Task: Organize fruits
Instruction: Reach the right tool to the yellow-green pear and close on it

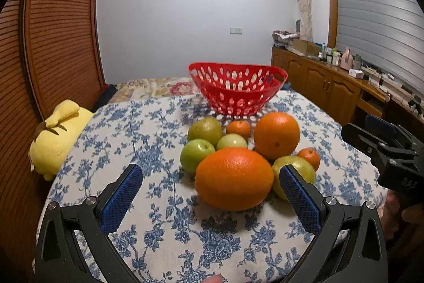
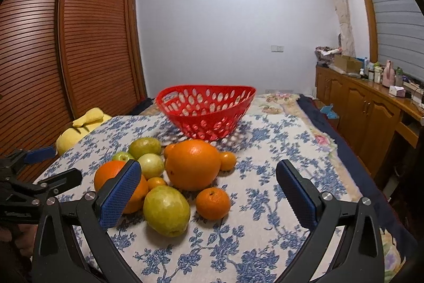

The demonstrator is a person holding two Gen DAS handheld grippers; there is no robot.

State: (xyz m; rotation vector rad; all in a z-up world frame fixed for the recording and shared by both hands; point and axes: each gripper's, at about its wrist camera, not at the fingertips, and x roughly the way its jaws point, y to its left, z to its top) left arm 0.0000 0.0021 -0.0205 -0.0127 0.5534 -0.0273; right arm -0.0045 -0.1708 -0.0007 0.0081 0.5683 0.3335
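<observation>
Left wrist view: left gripper has its jaws spread wide and holds nothing; the nearest big orange sits just ahead, between the two blue pads but touching neither.
Right wrist view: right gripper is also wide open and empty; a pear and a small mandarin lie between its jaws, nearer the left pad.
Fruit pile: oranges, mandarins and green fruit bunched together on the flowered cloth, several touching.
Basket: red basket stands beyond the pile, straight ahead of both grippers; no fruit shows through its holes.
Step in hand (judgement): very start, approach for a first pick; nothing sorted yet.
Next move calls for: left jaws to advance around the big orange, close across its middle, then lift clear of the neighbouring pear touching it.
Risk: round fruit may roll when nudged.
</observation>
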